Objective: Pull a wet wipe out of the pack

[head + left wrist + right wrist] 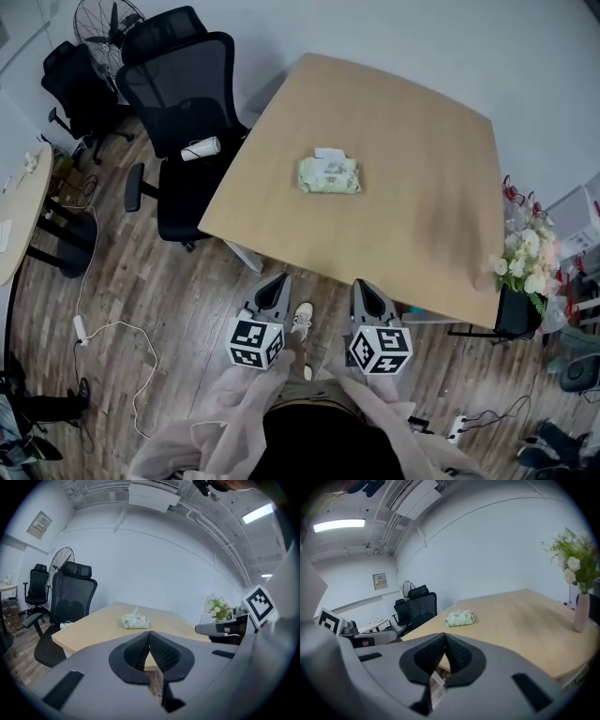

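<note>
At far left in the head view, a standing fan (106, 19) and two black mesh office chairs (183, 103) stand on a wood-plank floor (169, 291). A white cable (112, 328) trails across the floor.

My left hand-held gripper (279, 280) hangs over the floor, short of the near edge of the worktop (422, 206). It points toward the worktop. In the left gripper view its two black ribbed jaws meet at the tips, closed, with nothing between them (149, 634).

Ahead lies the wet wipe pack (329, 174). It rests flat on the pale wooden worktop, a little left of the middle, well apart from both hand-held grippers. It is a soft, pale green, pillow-shaped packet with crinkled sides. A white patch sits on its top toward the far edge. In the left gripper view (136, 621) a small white piece stands up from the top; I cannot tell whether it is a wipe or a flap. The right gripper view (460, 618) shows it low and wide, the only thing on that part of the worktop.

My right hand-held gripper (364, 286) is just beside the left one, also over the floor at the near edge. Its jaws are closed tip to tip and empty (444, 637).

At far right, a bunch of white and pale yellow flowers (525, 262) stands near the corner of the worktop.
</note>
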Tool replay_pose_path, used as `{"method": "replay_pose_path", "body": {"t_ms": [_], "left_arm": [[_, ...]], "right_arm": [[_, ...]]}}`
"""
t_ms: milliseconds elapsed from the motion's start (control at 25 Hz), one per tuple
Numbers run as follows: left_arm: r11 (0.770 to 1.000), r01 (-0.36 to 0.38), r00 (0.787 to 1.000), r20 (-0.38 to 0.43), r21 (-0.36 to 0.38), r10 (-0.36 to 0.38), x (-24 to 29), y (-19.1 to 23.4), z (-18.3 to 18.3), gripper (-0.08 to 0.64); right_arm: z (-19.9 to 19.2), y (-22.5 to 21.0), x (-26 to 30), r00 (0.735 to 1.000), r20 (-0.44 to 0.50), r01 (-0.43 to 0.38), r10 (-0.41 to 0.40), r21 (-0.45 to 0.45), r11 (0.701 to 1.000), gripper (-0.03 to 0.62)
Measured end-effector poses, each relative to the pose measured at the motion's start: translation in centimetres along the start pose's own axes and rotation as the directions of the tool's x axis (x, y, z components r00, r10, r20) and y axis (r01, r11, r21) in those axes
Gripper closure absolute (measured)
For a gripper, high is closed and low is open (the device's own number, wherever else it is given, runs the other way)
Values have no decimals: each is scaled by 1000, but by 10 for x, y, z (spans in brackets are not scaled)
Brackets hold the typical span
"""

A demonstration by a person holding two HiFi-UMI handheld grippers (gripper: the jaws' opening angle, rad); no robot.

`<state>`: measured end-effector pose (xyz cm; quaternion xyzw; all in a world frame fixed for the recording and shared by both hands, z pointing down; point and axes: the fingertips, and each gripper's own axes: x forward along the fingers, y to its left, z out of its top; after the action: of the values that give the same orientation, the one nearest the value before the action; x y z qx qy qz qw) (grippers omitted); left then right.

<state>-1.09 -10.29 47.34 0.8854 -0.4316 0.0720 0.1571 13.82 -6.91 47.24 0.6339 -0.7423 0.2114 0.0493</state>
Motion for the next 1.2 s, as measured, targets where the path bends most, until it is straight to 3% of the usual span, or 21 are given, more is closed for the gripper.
{"method": "replay_pose_path", "body": {"t_ms": [680,1200], "left_arm": [[1000,14,1000,-19,-1,-14,106,61,46,549],[999,52,998,-26,-9,-53,165,91,60,549]], "right_arm": [[57,-29,114,1000,-8,14,-14,-4,1000,582],[74,-43,174,999,-26,44,-44,-9,999,583]]}}
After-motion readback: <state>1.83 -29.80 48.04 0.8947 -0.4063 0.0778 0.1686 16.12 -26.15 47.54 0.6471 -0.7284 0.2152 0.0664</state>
